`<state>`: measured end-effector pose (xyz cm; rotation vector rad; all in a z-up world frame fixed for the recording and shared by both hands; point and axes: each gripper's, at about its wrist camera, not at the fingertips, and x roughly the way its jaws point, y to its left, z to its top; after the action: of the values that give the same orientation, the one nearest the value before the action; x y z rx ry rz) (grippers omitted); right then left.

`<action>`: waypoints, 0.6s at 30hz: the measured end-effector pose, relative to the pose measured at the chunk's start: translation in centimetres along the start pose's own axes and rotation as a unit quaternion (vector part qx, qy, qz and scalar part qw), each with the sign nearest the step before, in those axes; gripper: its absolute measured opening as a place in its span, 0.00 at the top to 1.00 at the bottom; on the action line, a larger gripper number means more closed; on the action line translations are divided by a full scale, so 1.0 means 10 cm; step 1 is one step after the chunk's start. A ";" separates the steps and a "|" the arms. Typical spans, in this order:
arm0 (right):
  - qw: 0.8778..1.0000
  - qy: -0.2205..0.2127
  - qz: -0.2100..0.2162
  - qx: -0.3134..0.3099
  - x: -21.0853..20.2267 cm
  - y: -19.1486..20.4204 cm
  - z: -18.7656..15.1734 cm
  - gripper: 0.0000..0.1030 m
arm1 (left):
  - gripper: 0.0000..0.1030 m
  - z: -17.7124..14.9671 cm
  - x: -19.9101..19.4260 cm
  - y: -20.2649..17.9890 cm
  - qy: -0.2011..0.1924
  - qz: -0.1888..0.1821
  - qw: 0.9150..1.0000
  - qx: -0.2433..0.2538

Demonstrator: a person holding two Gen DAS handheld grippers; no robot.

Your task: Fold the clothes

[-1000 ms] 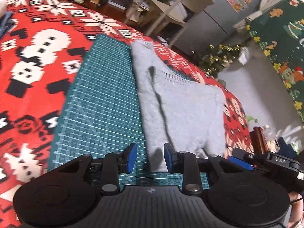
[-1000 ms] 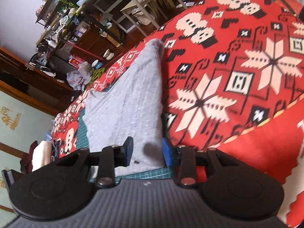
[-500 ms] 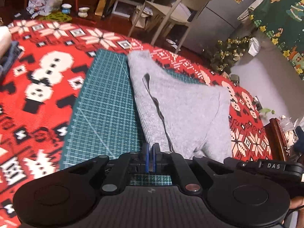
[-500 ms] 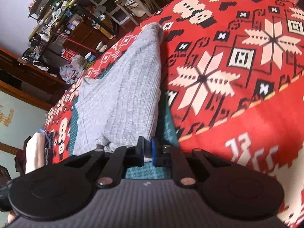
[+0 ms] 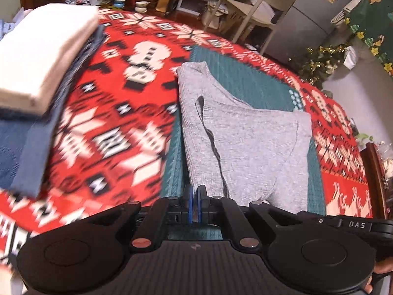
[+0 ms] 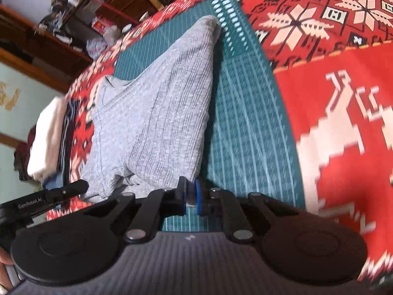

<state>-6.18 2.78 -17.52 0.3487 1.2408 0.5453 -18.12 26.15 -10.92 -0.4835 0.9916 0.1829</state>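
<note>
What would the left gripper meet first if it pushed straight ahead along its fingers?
Most likely the grey garment: the left gripper is shut on its near edge, and the cloth stretches ahead over the green mat. Depth is hard to judge in this fisheye view.

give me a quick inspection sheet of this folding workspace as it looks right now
surface: red patterned cloth under a green grid mat
job's things: grey garment, partly folded, on the mat
clutter: stack of folded clothes, white one on top, beside the mat
grippers: left gripper shut on the garment's near edge; right gripper shut on its near corner
cables: nothing seen
surroundings: pale chair, crowded shelves, tinsel decoration
</note>
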 end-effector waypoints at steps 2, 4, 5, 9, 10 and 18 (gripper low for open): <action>1.000 0.004 -0.005 -0.011 -0.03 0.07 -0.11 0.93 | 0.96 -0.07 -0.05 0.03 -0.004 0.002 1.000 0.006; 1.000 0.002 -0.005 -0.019 -0.06 0.14 -0.17 0.88 | 0.95 -0.12 -0.08 0.03 -0.006 0.006 1.000 0.014; 1.000 -0.001 -0.010 -0.022 -0.08 0.16 -0.18 0.87 | 0.94 -0.13 -0.09 0.03 -0.007 0.013 1.000 0.014; 0.999 -0.020 -0.018 -0.019 -0.19 0.13 -0.17 0.78 | 0.91 -0.19 -0.24 0.06 -0.024 0.030 0.999 0.004; 0.999 -0.025 -0.017 -0.016 -0.22 0.11 -0.15 0.77 | 0.90 -0.21 -0.29 0.06 -0.030 0.029 0.999 0.002; 0.995 -0.093 0.011 0.020 -0.52 -0.05 0.17 0.77 | 0.85 -0.42 -0.53 -0.52 -0.085 -0.032 0.992 0.088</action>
<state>-5.60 -0.53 -13.22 0.4387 1.0693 0.4959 -22.33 19.99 -6.78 -0.3330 0.8158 0.0766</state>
